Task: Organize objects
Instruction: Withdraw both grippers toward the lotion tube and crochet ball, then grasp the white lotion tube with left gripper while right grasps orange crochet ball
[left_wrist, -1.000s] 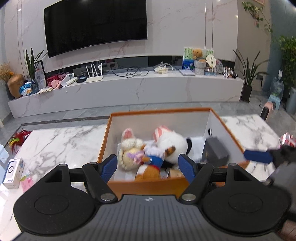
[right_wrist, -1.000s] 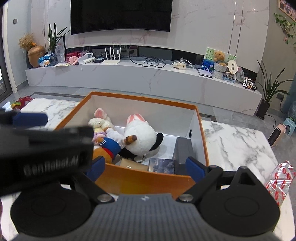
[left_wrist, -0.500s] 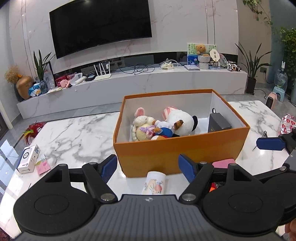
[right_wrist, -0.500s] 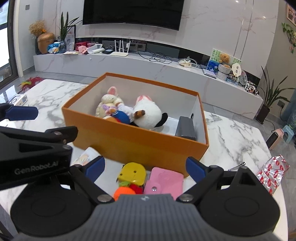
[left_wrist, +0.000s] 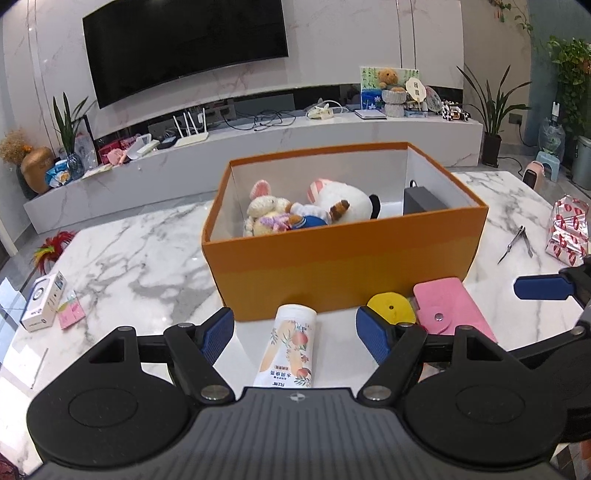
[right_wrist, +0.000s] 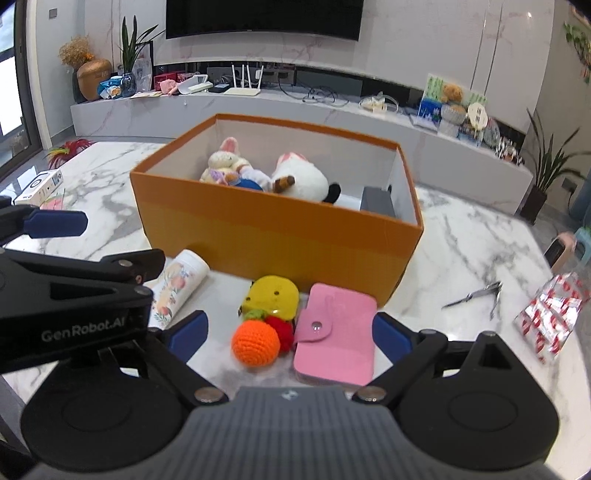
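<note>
Jaws of my left gripper (left_wrist: 294, 334) stood wide over the lotion tube (left_wrist: 290, 349) at lower centre; my right gripper (right_wrist: 288, 332) gaped, empty, around the pink wallet (right_wrist: 334, 332).

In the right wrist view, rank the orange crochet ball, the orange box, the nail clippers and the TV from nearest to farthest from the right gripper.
1. Orange crochet ball: between the open fingers of the right gripper, on the table.
2. Orange box: straight ahead, behind the small items.
3. Nail clippers: off to the right on the marble; their rank against the box is close to call.
4. TV: on the far wall.
</note>
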